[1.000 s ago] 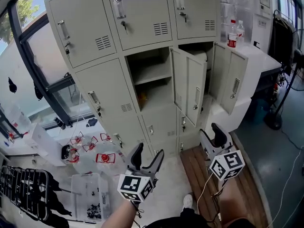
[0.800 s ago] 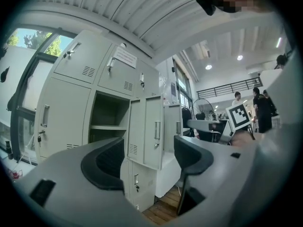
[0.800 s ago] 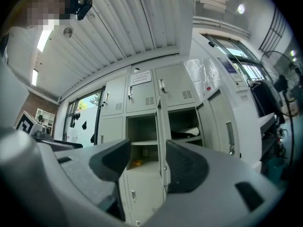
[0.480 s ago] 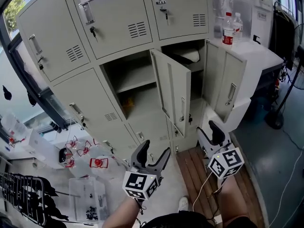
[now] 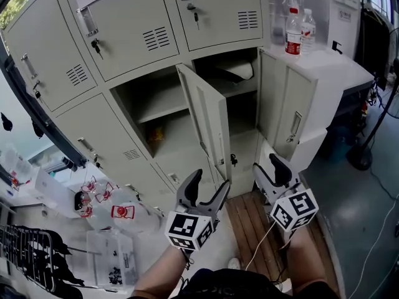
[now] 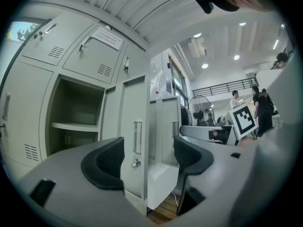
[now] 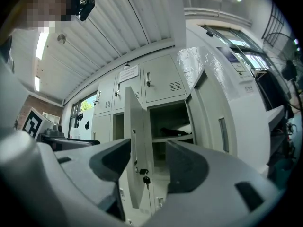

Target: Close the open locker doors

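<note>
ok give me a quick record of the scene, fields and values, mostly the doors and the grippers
open doors: two, middle door and right door
middle door: swung far out into the room
right door: swung out towards the cabinet
top lockers: shut
left gripper: fingers apart, empty, short of the middle door
right gripper: fingers apart, empty, touching nothing
on cabinet: two bottles
task state: neither open door shut yet
</note>
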A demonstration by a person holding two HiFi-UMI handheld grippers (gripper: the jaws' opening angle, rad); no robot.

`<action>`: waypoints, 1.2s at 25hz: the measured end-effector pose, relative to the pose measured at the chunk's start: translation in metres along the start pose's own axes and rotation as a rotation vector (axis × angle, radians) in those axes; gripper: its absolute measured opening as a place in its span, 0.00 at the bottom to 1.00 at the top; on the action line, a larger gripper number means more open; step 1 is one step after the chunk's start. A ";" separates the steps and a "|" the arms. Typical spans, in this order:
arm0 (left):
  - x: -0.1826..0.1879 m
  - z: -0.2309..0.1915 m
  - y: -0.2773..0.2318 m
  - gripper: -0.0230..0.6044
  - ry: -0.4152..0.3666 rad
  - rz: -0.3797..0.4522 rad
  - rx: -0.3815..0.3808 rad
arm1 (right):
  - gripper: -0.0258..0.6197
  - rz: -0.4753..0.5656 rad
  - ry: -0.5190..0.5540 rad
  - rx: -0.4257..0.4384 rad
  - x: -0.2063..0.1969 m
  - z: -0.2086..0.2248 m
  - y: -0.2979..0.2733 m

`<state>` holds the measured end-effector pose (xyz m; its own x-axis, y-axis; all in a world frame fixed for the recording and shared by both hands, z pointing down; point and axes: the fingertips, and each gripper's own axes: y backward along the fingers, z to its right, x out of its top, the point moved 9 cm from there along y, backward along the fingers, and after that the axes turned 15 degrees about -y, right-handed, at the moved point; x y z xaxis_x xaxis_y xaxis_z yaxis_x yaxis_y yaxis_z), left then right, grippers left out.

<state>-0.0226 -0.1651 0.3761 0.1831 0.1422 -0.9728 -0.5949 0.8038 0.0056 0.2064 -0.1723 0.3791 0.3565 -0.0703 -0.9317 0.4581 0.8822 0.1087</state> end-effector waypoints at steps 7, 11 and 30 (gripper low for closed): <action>0.009 -0.003 -0.030 0.54 -0.012 0.024 -0.004 | 0.37 0.011 0.014 0.001 0.010 0.005 -0.002; 0.010 -0.008 -0.045 0.54 -0.026 0.033 -0.017 | 0.37 0.024 0.028 -0.019 0.013 0.007 -0.002; -0.002 -0.024 -0.101 0.50 -0.081 -0.046 -0.075 | 0.37 0.046 0.039 -0.151 0.011 0.009 -0.011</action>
<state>0.0188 -0.2605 0.3725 0.2722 0.1548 -0.9497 -0.6410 0.7652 -0.0590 0.2125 -0.1865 0.3702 0.3409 -0.0126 -0.9400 0.3129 0.9444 0.1008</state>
